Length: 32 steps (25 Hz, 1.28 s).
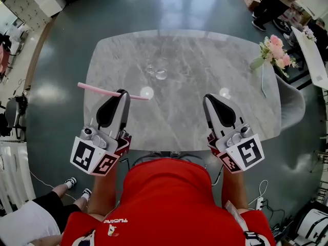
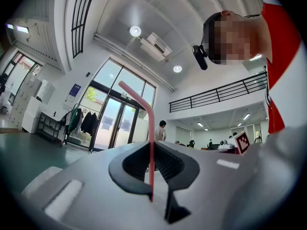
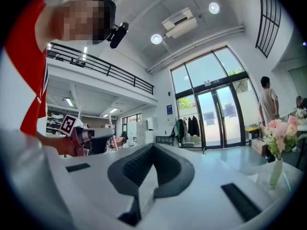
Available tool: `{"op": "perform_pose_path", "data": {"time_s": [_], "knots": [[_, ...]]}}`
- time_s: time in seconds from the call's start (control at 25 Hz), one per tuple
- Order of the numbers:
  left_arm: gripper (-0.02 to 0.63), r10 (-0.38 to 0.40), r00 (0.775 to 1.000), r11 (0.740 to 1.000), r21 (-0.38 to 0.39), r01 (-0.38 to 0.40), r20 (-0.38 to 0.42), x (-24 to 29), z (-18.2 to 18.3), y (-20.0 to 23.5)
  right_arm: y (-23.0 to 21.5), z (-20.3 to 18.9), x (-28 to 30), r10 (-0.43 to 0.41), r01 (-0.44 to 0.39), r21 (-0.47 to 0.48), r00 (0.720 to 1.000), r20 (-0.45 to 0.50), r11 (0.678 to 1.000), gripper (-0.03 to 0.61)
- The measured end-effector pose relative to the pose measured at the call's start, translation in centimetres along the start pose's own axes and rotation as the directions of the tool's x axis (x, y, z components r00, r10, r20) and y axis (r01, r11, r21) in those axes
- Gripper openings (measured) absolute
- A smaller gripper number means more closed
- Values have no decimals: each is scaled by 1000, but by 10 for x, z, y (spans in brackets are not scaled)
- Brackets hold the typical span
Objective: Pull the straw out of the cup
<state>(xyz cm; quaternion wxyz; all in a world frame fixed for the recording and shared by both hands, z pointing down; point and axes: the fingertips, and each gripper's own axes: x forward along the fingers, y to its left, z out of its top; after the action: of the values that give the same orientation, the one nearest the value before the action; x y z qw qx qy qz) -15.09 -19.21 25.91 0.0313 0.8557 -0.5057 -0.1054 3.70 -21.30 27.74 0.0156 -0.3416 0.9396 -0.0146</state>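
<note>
A pink bendy straw [image 1: 97,88] lies crosswise in my left gripper [image 1: 123,93], whose jaws are shut on it above the near left part of the marble table [image 1: 236,81]. In the left gripper view the straw [image 2: 150,138] stands between the dark pads and bends over at its top. A clear glass cup [image 1: 160,70], hard to make out, stands on the table farther off, apart from the straw. My right gripper [image 1: 207,98] hovers over the near right of the table, jaws together with nothing in them; its own view shows the same [image 3: 145,176].
A vase of pink flowers [image 1: 274,52] stands at the table's far right corner, also visible as the vase [image 3: 277,169] in the right gripper view. A grey chair [image 1: 293,105] sits beside the table on the right. People stand at the far right [image 1: 271,4] and near left [image 1: 51,204].
</note>
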Motion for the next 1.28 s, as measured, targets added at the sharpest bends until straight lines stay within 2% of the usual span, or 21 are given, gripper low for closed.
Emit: {"op": "perform_pose_path", "data": {"time_s": [0.76,1.28], "knots": [[28,0,1000,1000,10,0,-5,0,1,-5,7,-2,6,35,-35,-22,999,-26,999,0],[28,-10,1000,1000,2,10,-7,6,-2,-1,4,-4,8,26,-27,-21,999,-30,999,0]]}}
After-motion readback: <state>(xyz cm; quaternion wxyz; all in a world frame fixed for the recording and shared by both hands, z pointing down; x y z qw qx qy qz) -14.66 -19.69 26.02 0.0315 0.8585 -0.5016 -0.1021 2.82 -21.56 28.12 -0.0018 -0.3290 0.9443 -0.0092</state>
